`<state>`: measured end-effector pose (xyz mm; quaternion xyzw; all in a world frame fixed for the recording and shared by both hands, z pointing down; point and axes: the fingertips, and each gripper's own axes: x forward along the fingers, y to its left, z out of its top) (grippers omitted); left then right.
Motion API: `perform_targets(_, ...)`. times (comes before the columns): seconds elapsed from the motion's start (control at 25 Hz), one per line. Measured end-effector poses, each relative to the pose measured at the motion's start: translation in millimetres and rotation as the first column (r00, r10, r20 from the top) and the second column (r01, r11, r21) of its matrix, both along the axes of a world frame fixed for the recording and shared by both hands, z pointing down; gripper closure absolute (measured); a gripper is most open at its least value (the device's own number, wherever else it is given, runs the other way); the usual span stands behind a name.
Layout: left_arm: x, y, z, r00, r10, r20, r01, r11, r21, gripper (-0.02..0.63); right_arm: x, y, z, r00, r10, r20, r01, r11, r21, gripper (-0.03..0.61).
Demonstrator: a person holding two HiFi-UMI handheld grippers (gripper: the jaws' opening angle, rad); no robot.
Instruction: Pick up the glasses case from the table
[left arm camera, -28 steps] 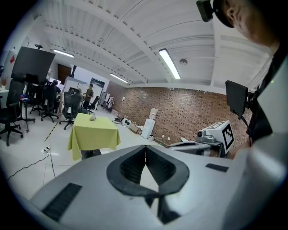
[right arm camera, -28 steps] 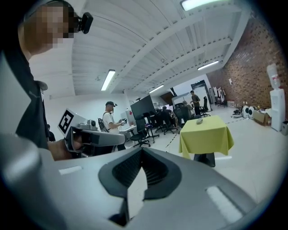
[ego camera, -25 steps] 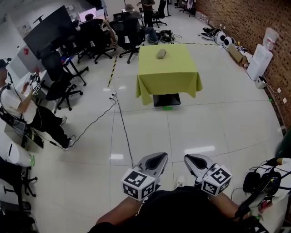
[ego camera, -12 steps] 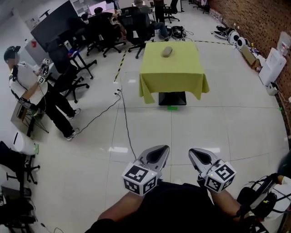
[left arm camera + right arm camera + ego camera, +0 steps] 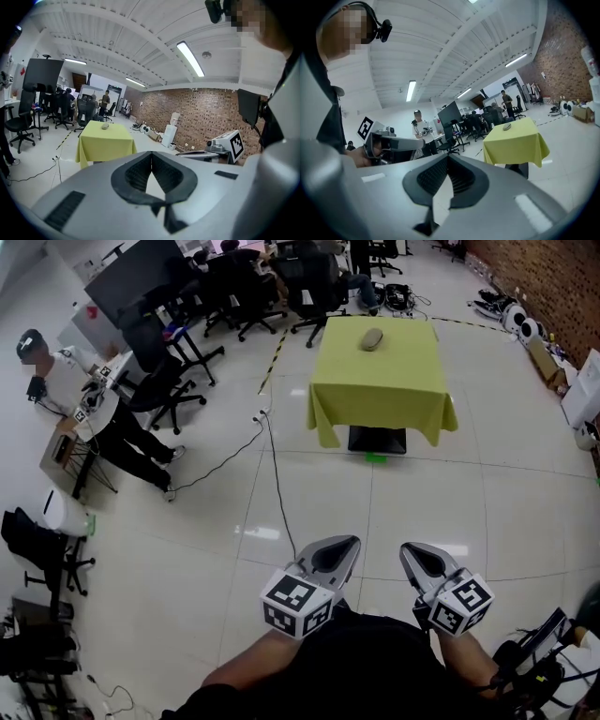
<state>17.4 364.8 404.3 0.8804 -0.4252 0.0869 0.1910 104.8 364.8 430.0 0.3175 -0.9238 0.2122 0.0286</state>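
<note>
- A wide workroom with a pale tiled floor (image 5: pixel 422 512) and a brick wall (image 5: pixel 553 277) on the right; a table (image 5: pixel 380 395) under a yellow-green cloth stands alone on the open floor
- The table fills more of the head view than a second ago and sits further right, so the person is probably walking up to it; the pick-up itself has not begun
- The glasses case (image 5: pixel 372 338) lies flat near the table's far edge: a small, rounded, grey-brown oblong, with nothing else on the cloth
- Both grippers are well apart from it, low by the person's body: the left gripper (image 5: pixel 352 541) has its pads pressed together on nothing, and so does the right gripper (image 5: pixel 405 548)
- Further out, a cable (image 5: pixel 277 493) trails across the floor, and a standing person (image 5: pixel 94 413) and office chairs (image 5: pixel 169 390) are at the left
</note>
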Motion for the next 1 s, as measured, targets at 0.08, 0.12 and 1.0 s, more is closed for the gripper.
perform_targets(0.08, -5, -7, 1, 1.000, 0.005, 0.001, -0.005, 1.000, -0.005, 0.606, -6, -8, -1, 1.000, 0.001, -0.002, -0.001, 1.000, -0.001, 0.577)
perform_targets(0.12, -7, -10, 2, 1.000, 0.008, 0.000, -0.008, 1.000, -0.011, 0.606, -8, -12, -2, 1.000, 0.002, -0.005, -0.002, 1.000, 0.000, 0.577)
perform_targets(1.0, -93, -113, -14, 0.988, 0.145, -0.049, -0.144, 0.989, 0.042, 0.606, -92, -91, -23, 0.985, 0.154, -0.078, -0.152, 0.988, 0.025, 0.577)
